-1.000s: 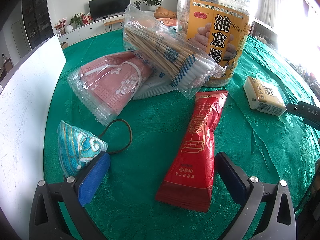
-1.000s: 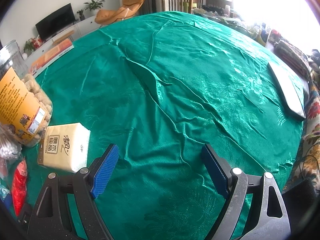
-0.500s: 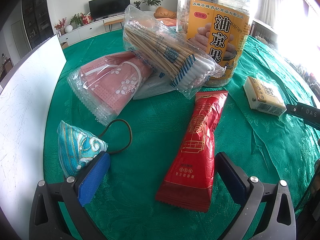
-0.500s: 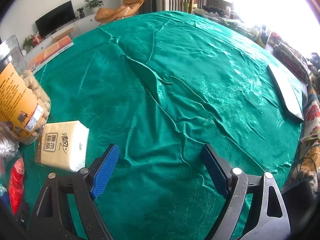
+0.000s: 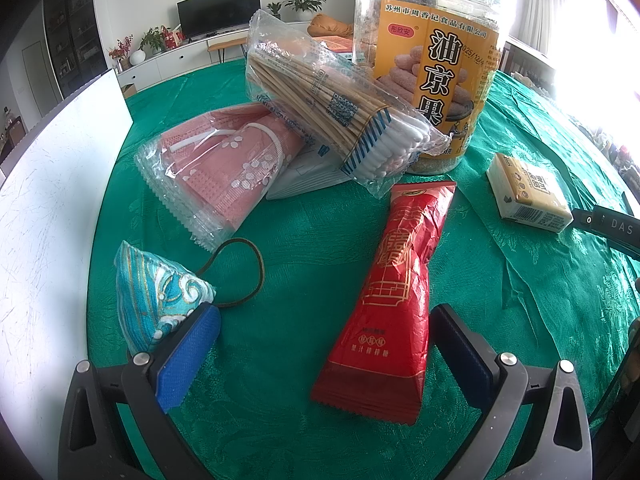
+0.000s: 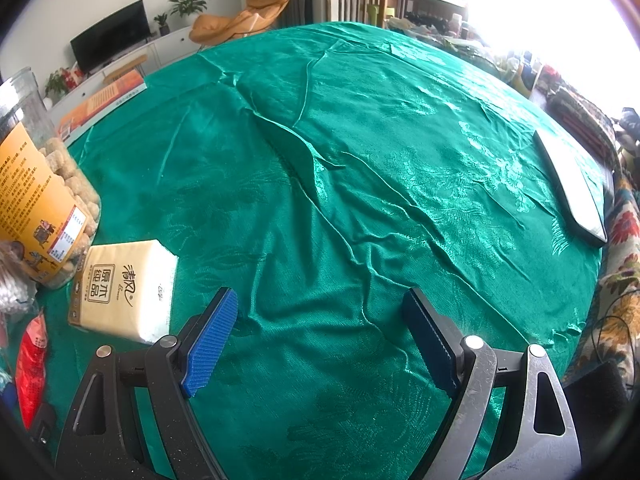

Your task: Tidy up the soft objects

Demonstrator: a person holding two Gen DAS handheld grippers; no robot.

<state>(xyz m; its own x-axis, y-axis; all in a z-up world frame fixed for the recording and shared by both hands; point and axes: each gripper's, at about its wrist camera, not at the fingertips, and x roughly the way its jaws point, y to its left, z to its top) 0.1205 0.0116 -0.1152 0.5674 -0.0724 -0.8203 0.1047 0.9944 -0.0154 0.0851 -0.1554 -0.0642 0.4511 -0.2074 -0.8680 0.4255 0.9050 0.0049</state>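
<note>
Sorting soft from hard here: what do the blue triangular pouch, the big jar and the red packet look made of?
Blue triangular pouch: woven fabric, apparently embroidered, with a slight sheen. Big jar: clear rigid plastic by its ribbed transparent wall, with a glossy paper or film label. Red packet: crinkled glossy film or foil with crimped ends.

Green-clothed table [image 6: 360, 160] bears snack jar [image 5: 432, 60], tissue pack [image 6: 124, 288].

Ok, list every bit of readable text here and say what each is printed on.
"油京果": orange label of the clear jar.
"清风" and "原木纯品": tissue pack.
"DAS": black bar at the right edge of the left wrist view.
Red snack packet: gold print too stylised to read.
Cotton swab bag: label too small.
</note>
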